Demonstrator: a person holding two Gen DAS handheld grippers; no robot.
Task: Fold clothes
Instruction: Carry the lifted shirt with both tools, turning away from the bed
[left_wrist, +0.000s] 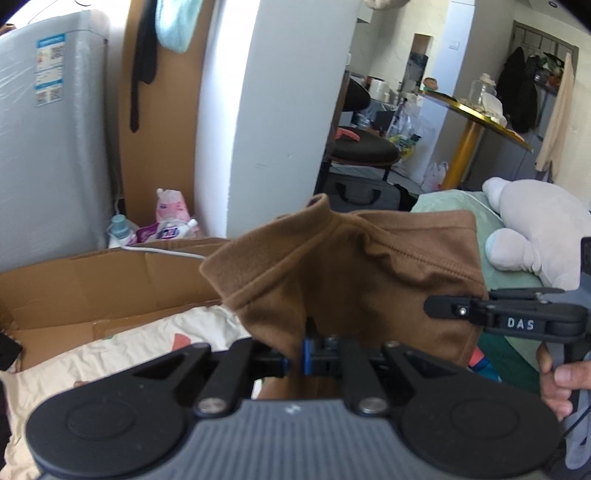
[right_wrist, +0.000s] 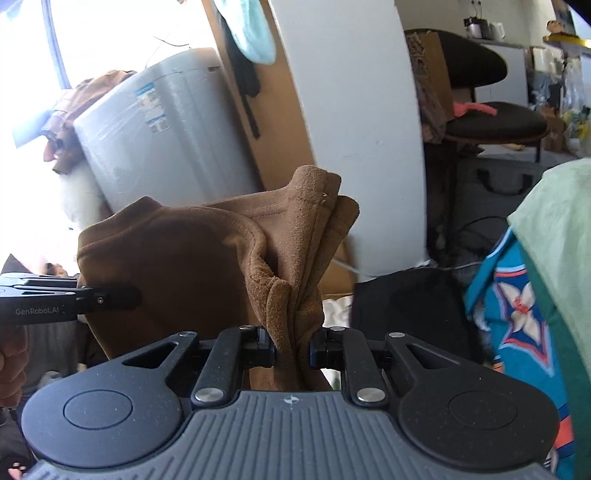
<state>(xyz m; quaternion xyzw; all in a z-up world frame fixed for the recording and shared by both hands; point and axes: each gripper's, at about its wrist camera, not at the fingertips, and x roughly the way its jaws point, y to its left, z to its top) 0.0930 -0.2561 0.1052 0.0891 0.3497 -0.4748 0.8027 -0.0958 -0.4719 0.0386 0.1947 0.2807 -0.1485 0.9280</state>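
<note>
A brown fleece garment (left_wrist: 354, 269) hangs in the air between both grippers, folded over with a hem and a collar edge showing. My left gripper (left_wrist: 297, 356) is shut on a bunched edge of it at the bottom of the left wrist view. In the same view my right gripper (left_wrist: 443, 307) reaches in from the right, gripped on the cloth's right edge. The right wrist view shows the brown garment (right_wrist: 192, 266) with my right gripper (right_wrist: 292, 352) shut on a thick gathered fold. There the left gripper (right_wrist: 129, 295) enters from the left, clamped on the cloth.
Below lie a cream patterned sheet (left_wrist: 110, 354) and a flattened cardboard box (left_wrist: 92, 280). A white plush toy (left_wrist: 535, 229) rests on a green blanket at right. A grey appliance (left_wrist: 48, 147), a white pillar (left_wrist: 280, 110), a black chair (left_wrist: 362, 147) and a teal patterned cloth (right_wrist: 517, 314) stand around.
</note>
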